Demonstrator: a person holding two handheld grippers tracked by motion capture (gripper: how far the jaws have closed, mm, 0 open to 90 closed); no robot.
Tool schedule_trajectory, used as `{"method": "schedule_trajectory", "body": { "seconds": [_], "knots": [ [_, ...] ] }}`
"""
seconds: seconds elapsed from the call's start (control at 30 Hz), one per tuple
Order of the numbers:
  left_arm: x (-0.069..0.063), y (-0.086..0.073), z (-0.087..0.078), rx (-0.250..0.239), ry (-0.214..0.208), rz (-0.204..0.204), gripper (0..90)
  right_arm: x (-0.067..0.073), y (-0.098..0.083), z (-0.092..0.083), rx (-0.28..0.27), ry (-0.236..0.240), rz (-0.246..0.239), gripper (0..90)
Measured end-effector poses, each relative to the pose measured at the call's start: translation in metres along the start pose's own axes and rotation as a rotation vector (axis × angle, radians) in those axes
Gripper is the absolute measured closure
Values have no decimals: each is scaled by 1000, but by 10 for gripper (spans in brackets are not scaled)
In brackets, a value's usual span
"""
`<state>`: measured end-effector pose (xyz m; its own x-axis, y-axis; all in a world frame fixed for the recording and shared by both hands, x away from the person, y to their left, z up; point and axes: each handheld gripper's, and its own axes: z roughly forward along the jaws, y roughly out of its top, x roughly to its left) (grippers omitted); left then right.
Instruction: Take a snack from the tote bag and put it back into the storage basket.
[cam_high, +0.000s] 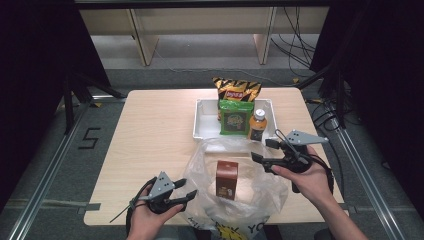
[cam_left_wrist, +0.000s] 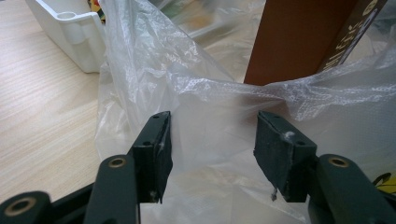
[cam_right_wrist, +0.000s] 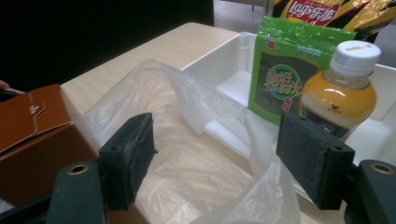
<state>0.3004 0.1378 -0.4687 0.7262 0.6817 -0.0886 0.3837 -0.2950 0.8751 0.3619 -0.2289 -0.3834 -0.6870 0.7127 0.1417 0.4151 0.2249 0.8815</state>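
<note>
A clear plastic bag (cam_high: 205, 165) lies open at the table's front, and a brown carton (cam_high: 226, 180) stands upright inside it. My left gripper (cam_high: 192, 196) sits at the bag's left side, open. In the left gripper view the bag's film (cam_left_wrist: 154, 60) hangs just past the open gripper (cam_left_wrist: 212, 126), with the carton (cam_left_wrist: 299, 37) behind it. My right gripper (cam_high: 260, 150) hovers at the bag's far right rim, open and holding nothing. In the right gripper view the gripper (cam_right_wrist: 215, 135) looks over the bag's mouth (cam_right_wrist: 187, 154), with the carton (cam_right_wrist: 32, 130) at the left.
A white tray (cam_high: 202, 120) behind the bag holds a green snack packet (cam_high: 234, 119), an orange drink bottle (cam_high: 257, 125) and a chips bag (cam_high: 236, 90) leaning at its back. The left half of the wooden table is bare. Dark stands flank the table.
</note>
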Motion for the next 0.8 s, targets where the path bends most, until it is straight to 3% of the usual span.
{"method": "schedule_trajectory", "body": {
  "seconds": [0.03, 0.07, 0.1, 0.13, 0.17, 0.2, 0.27, 0.3, 0.37, 0.4, 0.43, 0.5, 0.53, 0.57, 0.7, 0.73, 0.8],
  "knots": [
    [0, 0, 0, 1, 0, 1, 460, -1, -1, -1, 7, 12, -20, 282],
    [0, 0, 0, 3, 1, 2, 460, 2, -2, -1, 14, 16, 7, 282],
    [0, 0, 0, 2, 1, 1, 461, 2, -5, -2, 22, 25, -13, 282],
    [-1, 0, 0, -4, 1, -28, 461, 1, -7, -1, 10, 19, -29, 282],
    [-1, -1, 0, -2, 2, -33, 461, 4, -9, -2, 30, 25, -9, 282],
    [0, 0, 0, -4, -2, -17, 461, 3, -11, -1, 25, 18, -29, 282],
    [0, 0, -1, -1, 1, -4, 461, 5, -16, 0, 36, 28, -1, 282],
    [1, 0, -1, 2, 1, -3, 461, 6, -17, 0, 28, 43, 13, 282],
    [0, 0, -1, 1, 1, -4, 461, 5, -21, -2, 58, 40, -14, 283],
    [0, -1, 0, -4, 0, -23, 461, 5, -23, -1, 38, 45, -19, 285],
    [1, 0, -1, -2, -4, -10, 461, 7, -25, -1, 44, 56, 0, 284],
    [1, 0, -1, -5, -1, -14, 461, 8, -29, -2, 53, 53, -12, 284],
    [1, 0, -1, -5, 1, -17, 461, 5, -29, -3, 71, 64, -50, 284],
    [1, 0, -1, -4, 0, -15, 461, 9, -32, -3, 75, 69, -12, 283],
    [1, 0, -2, -5, 2, -5, 460, 10, -36, -3, 72, 80, -40, 276],
    [1, 0, -2, -6, -3, -7, 461, 12, -38, -3, 73, 101, -22, 272],
    [1, 0, -2, -5, 3, -8, 460, 12, -38, -5, 64, 98, -62, 269]
  ]
}}
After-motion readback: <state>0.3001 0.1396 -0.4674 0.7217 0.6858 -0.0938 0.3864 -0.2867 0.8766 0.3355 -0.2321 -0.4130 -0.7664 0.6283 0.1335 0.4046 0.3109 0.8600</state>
